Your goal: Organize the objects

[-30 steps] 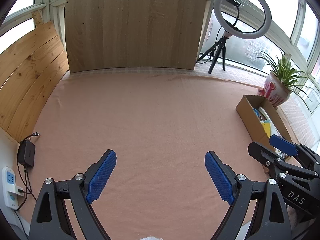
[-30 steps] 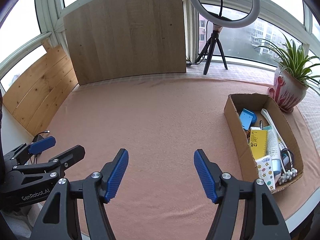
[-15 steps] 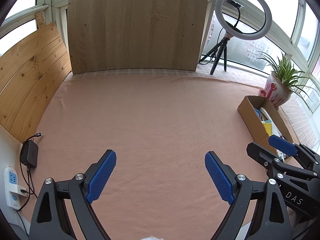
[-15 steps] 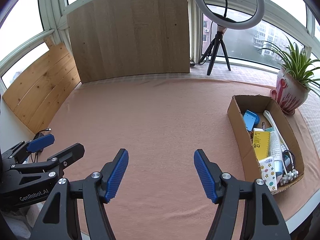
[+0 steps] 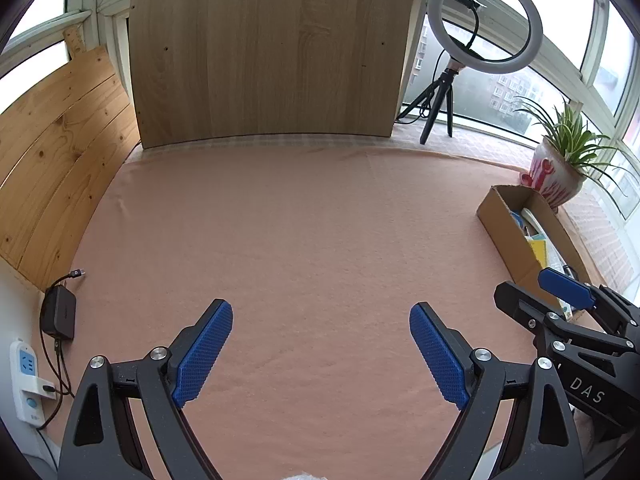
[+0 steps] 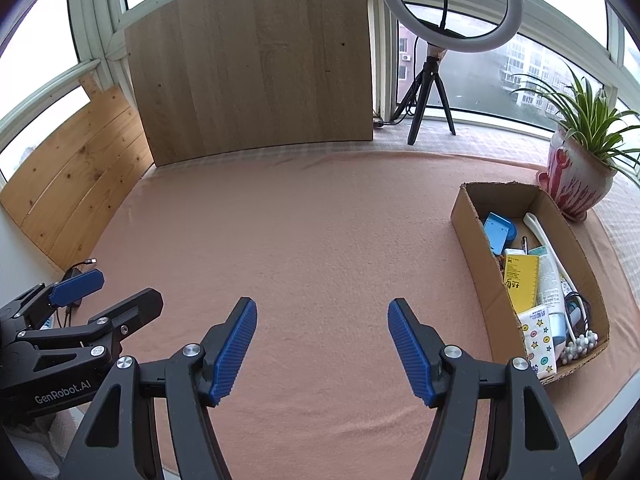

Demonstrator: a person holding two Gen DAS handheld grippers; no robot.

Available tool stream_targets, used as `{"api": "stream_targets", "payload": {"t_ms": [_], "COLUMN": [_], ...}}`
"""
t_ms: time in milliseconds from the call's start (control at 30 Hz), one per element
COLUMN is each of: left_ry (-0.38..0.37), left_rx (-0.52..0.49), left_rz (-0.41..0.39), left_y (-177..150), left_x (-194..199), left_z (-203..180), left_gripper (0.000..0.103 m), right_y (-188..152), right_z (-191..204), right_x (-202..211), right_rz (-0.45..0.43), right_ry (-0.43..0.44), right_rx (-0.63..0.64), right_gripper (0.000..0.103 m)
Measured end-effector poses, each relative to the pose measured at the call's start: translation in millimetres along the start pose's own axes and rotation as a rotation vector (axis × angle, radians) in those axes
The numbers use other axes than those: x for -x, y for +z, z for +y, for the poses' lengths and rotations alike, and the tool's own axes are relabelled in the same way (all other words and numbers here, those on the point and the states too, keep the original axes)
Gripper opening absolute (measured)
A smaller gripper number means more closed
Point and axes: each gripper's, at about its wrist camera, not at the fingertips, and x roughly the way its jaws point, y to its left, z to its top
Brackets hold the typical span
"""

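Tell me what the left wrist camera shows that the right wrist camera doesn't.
Left wrist only: a white power strip and a black adapter at the cloth's left edge.
Right wrist only: the items inside the cardboard box, such as a yellow packet and cotton swabs.
Both: box, ring light, potted plant, both grippers open and empty.

Both views drifted slightly vs. earlier frames. Left wrist view: wooden backboard (image 5: 272,52) and ring light (image 5: 485,20) sit a little further right; charger (image 5: 60,312) and power strip (image 5: 26,380) at left edge lower in frame. Right wrist view: cardboard box (image 6: 480,256) and ring light (image 6: 451,4) shifted a little right; potted plant (image 6: 576,180) nearer right edge
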Motion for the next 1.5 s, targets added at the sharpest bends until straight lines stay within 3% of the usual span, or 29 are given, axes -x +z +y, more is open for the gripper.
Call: {"api": "stream_targets", "payload": {"t_ms": [1500], "left_ry": [0.039], "left_rx": [0.031], "left_rz": [-0.004], "left_y": [6.3], "left_x": [-5.4], "left_z": [9.1], "left_gripper": [0.092], "right_y": [7.7], "right_z": [-5.8], "right_x": [-11.7], "right_rz": [0.009], "right_ry": [-0.002], "right_rx": [-0.007], "right_gripper": [0.065]}}
